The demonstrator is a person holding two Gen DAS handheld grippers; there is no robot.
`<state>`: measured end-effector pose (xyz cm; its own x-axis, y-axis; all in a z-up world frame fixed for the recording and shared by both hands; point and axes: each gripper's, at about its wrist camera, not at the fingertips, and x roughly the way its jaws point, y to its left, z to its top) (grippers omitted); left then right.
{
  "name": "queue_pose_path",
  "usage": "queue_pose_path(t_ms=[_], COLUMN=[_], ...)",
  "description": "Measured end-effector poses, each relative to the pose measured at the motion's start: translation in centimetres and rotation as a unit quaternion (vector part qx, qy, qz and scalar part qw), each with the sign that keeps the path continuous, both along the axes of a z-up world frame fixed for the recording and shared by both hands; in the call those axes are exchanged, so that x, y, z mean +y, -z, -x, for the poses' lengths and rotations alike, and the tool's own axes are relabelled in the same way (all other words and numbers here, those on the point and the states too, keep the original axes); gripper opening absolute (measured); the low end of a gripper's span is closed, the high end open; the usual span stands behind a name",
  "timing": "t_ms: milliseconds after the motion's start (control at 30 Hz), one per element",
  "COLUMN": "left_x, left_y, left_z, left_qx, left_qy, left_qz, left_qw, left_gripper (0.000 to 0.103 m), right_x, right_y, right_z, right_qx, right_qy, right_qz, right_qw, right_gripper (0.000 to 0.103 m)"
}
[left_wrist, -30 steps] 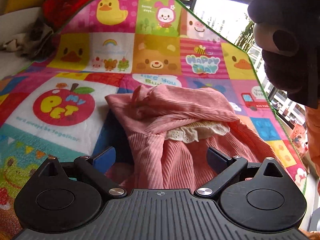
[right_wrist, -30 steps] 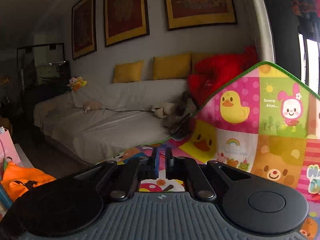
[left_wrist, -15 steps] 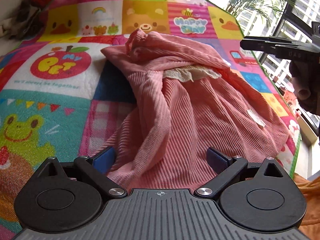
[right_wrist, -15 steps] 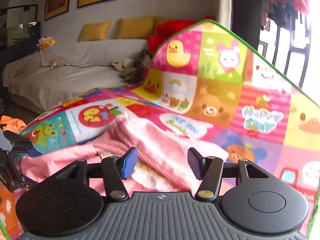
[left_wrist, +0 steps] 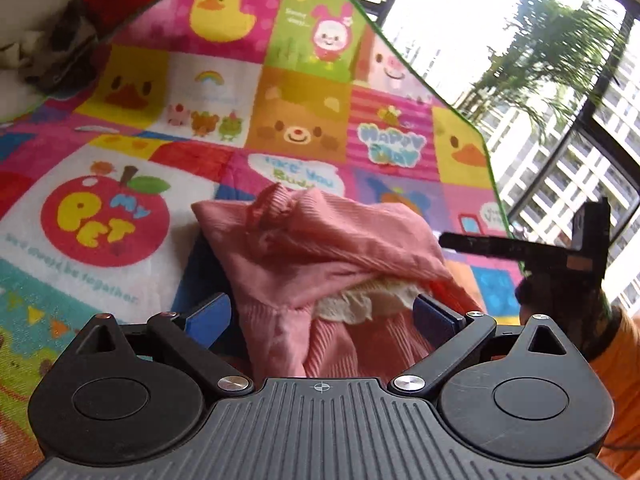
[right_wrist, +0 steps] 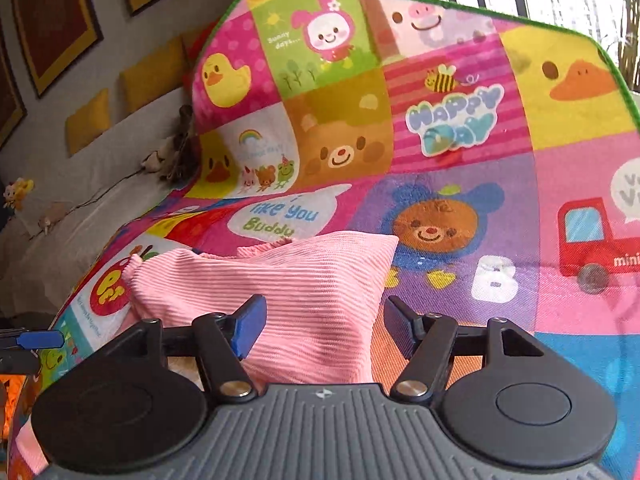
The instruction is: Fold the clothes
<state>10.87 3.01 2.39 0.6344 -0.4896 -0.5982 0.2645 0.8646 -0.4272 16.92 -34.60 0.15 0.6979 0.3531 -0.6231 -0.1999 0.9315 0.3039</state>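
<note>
Pink ribbed cloth, the garment (left_wrist: 328, 264), is heaped in a rumpled mound on the patchwork play mat (left_wrist: 304, 120), with a strip of cream lace trim (left_wrist: 360, 300) showing under an upper flap. The left gripper (left_wrist: 322, 316) is held with its jaws wide apart, cloth lying between them but not pinched. The right gripper (right_wrist: 320, 326) has just been opening; its jaws now stand apart astride a fold of the garment, which is not clamped (its black frame is also seen at the right of the left view). The step in hand is judged to be the approach for a first grasp. Next, an edge or corner must be found and pinched on each side, so that the mound can be spread flat before any fold.
</note>
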Motion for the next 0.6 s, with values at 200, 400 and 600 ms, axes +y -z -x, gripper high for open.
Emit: queue_pose_path(t_ms=[200, 400, 600], left_x=[-0.3, -0.8, 0.4], left_y=[3.6, 3.0, 0.4], left_z=[-7.2, -12.2, -15.1], left_qx=[0.063, 0.055, 0.01], left_qy=[-0.008, -0.023, -0.069], left_qz=[0.03, 0.032, 0.012], left_qw=[0.9976, 0.9977, 0.9975], left_gripper=[0.098, 0.076, 0.084], right_x=[1.8, 3.7, 3.0], right_y=[2.6, 1.4, -0.2], right_z=[-3.7, -7.9, -11.5], right_qx=[0.018, -0.007, -0.051], right_qy=[-0.038, -0.028, 0.05], right_qz=[0.002, -0.01, 0.016], right_qw=[0.999, 1.0, 0.997], right_gripper=[0.046, 0.022, 0.025])
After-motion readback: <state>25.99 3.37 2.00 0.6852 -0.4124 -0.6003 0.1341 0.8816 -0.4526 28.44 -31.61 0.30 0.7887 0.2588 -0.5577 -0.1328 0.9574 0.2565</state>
